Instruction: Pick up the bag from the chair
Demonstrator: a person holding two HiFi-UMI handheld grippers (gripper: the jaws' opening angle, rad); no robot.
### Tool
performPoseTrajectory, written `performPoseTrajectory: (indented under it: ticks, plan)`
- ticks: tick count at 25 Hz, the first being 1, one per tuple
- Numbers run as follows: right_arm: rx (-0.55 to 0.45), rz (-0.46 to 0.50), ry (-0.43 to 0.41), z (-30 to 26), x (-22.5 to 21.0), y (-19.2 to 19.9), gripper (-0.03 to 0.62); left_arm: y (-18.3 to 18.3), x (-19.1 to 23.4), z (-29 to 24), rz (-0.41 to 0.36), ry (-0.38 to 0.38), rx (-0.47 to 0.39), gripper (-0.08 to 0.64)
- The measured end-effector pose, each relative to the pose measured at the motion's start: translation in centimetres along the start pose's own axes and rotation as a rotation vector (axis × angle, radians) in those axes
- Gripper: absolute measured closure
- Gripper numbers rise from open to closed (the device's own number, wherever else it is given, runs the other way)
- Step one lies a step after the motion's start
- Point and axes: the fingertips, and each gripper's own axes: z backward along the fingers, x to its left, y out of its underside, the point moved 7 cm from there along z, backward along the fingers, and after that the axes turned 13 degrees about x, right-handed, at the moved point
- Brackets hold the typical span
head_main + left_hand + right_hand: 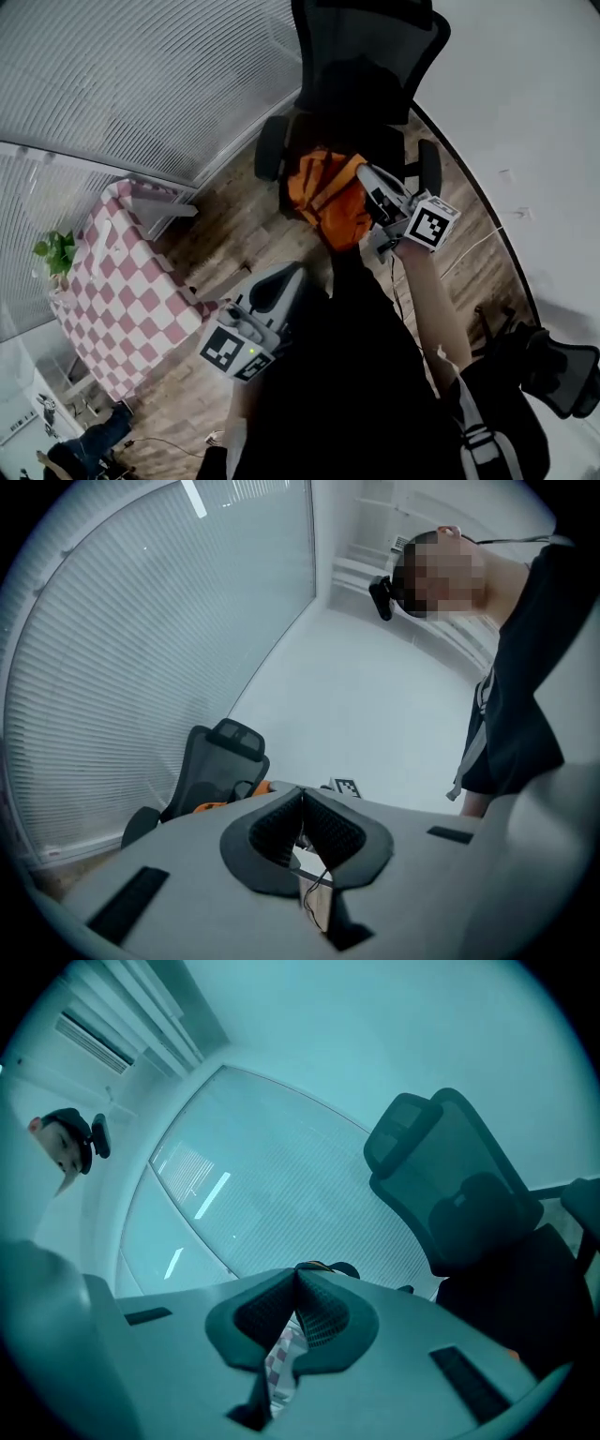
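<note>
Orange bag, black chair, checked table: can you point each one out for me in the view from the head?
orange bag [333,217], head view, on the lower part of its orange fabric.
black chair [370,56], head view, on its mesh backrest.
checked table [122,281], head view, on the bare red-and-white top.

Bag [323,192] partly hidden (by right tool [367,177])

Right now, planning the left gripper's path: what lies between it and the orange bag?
Only bare wooden floor, seen in the head view, separates the left gripper from the bag.
</note>
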Motion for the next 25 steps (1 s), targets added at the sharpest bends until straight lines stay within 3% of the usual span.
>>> performPoseTrajectory:
  ticks: [12, 25]
  plan:
    - [-0.092, 0.073, -0.014, 7.7, 11.5, 7.0, 0.568, 2.5, -2.5, 2.8, -0.095, 0.133, 0.052, 0.526]
    - [-0.173, 0.129, -0.021, 18.3, 17.6, 10.2, 0.568, 4.1, -10.2, 0.7, -0.148, 0.174, 0.096, 0.526]
